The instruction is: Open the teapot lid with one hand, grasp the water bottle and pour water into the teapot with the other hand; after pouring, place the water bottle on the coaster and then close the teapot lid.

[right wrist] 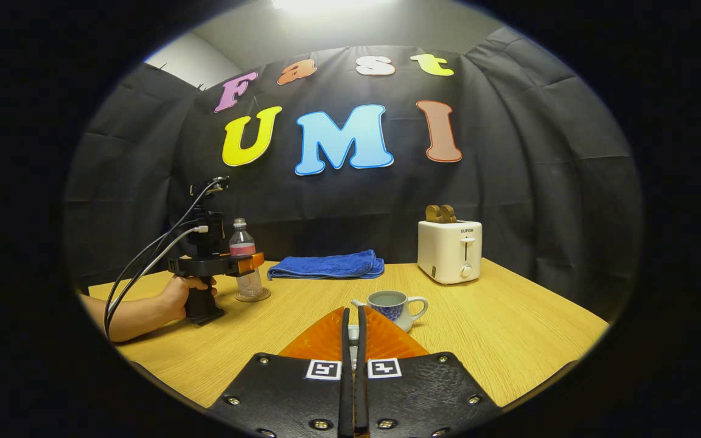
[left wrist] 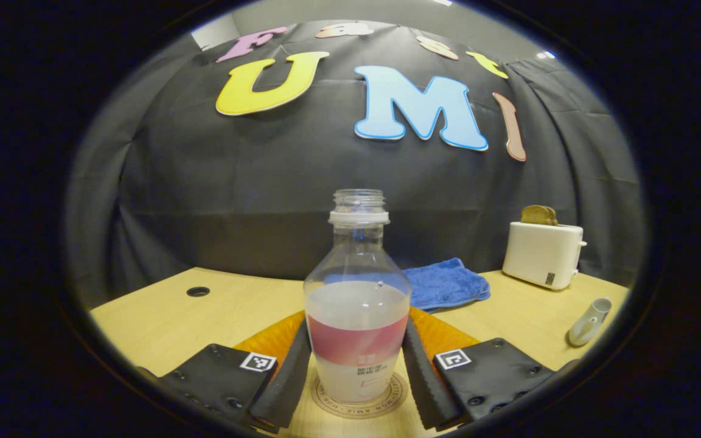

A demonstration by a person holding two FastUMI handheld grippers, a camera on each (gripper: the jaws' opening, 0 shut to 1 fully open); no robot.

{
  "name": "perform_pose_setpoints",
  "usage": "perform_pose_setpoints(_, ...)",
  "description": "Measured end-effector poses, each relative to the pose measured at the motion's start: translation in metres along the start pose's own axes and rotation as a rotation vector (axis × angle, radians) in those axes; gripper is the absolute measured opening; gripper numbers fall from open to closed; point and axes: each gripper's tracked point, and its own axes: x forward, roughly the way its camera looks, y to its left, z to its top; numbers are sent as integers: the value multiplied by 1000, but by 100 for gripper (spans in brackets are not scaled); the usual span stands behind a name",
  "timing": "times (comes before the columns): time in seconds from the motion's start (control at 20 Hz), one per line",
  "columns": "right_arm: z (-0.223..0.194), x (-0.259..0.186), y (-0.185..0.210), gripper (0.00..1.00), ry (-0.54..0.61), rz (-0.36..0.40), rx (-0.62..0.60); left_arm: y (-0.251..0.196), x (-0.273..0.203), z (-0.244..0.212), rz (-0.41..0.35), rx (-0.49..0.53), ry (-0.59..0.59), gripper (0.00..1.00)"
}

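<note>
The bottle (left wrist: 357, 304) is clear, glossy plastic with a smooth paper-like label band. It stands on a coaster (left wrist: 359, 404) that looks like matt wood. The table (right wrist: 509, 340) is pale wood-grain laminate, smooth with a soft sheen. The towel (right wrist: 326, 266) is nubby blue cloth. The toaster (right wrist: 449, 250) is smooth white plastic. The teapot (right wrist: 390, 306) looks like glazed ceramic, shiny.

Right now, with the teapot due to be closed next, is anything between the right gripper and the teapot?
Nothing visible. The teapot stands open just beyond the right gripper on bare table. The towel and toaster lie behind it, and the water bottle stands on its coaster far to the left.
</note>
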Motion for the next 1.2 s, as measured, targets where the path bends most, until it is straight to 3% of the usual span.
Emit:
perform_pose_setpoints(0.45, -1, -2, 2, 1, 4, 6, 0, -3, -1, -4, -16, -10, 15, 87)
perform_pose_setpoints(0.75, 0, -3, 1, 1, 1, 0, 4, -2, -10, 1, 11, 39, -4, 100)
perform_pose_setpoints(1.0, 4, -9, 5, 1, -8, 8, 4, 2, -25, 3, 31, 27, -7, 100)
perform_pose_setpoints(1.2, 7, -15, 8, 1, -14, 13, 4, -9, -46, 4, 2, 12, -11, 100)
